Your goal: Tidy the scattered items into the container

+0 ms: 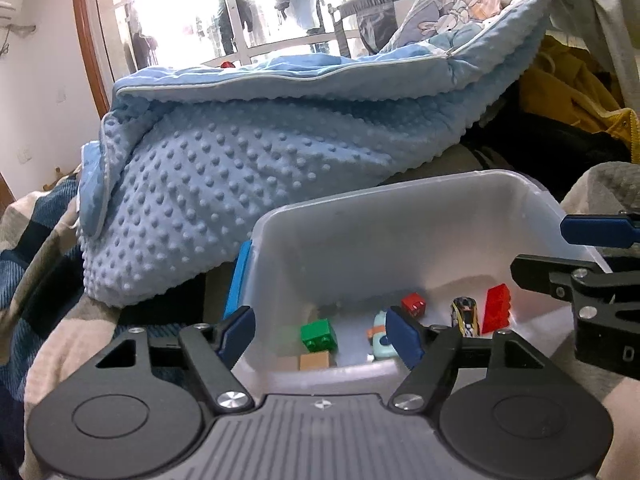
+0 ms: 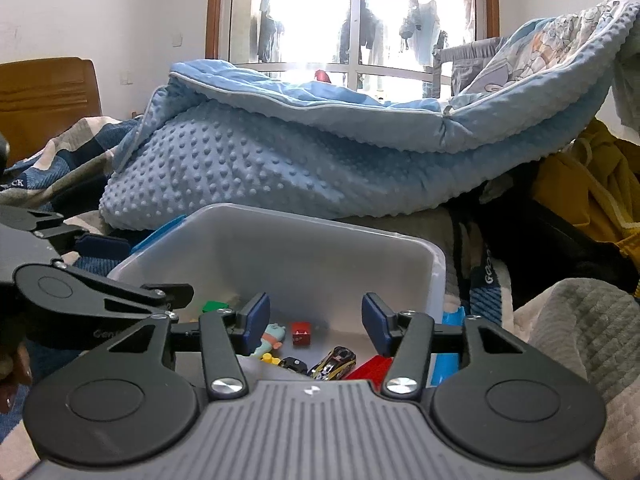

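Both the left gripper (image 1: 320, 330) and right gripper (image 2: 316, 320) spread, empty, over the container (image 1: 400, 216). Blocks (image 1: 319, 334) and toy cars (image 2: 334, 362) already inside; nothing loose visible outside.

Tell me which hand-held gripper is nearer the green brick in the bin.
Left. The left hand-held gripper hangs open right over the green brick; the right hand-held gripper is open toward the bin's other side.
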Available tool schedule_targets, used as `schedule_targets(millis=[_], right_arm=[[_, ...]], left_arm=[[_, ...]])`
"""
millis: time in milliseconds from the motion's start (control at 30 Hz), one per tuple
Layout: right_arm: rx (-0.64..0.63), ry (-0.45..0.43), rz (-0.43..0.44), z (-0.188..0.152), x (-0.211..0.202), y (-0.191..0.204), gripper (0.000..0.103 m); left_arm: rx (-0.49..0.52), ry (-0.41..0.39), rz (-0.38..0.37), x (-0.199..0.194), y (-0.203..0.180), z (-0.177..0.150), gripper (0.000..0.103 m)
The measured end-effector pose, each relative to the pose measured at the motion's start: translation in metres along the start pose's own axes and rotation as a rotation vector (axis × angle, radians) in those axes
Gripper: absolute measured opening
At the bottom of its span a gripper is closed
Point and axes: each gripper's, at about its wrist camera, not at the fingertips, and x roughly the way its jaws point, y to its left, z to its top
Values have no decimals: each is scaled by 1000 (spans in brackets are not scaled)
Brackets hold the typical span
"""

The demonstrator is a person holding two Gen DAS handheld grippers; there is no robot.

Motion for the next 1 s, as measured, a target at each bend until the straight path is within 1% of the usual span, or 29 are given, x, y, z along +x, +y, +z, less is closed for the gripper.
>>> schedule_targets(millis=[33,100,267,333,367,500,567,667,733,833,1000], right_arm=[[-1,-1,-3,-1,-2,2,61],[-6,-3,-8,-3,-7,6,73],[-29,0,-16,-5,-17,15,79],[-35,1,-26,-3,-20,17,81],[-38,0,-32,-2,-22,17,84],[-33,-2,-48,6,-30,15,89],[-33,-3,-53,7,-34,14,89],[-41,7,-69,8,-38,15,90],[-42,20,-75,8,-38,14,91],[-25,34,-70,11,-39,10,91],[-13,90,-76,18,-32,1,92]], left_arm=[[-3,1,0,-3,0,-2,76],[-8,1,2,-9,0,-6,77],[-22,12,-9,-21,0,-12,77],[-20,5,2,-26,0,-11,77],[-22,0,6,-29,1,-10,77],[-47,-26,8,-42,5,-3,77],[-27,-53,34,-50,1,-2,77],[62,-67,114,-57,-12,-2,79],[110,-66,141,-59,-19,-1,79],[100,-50,120,-59,-18,3,79],[45,39,23,-45,-14,11,79]])
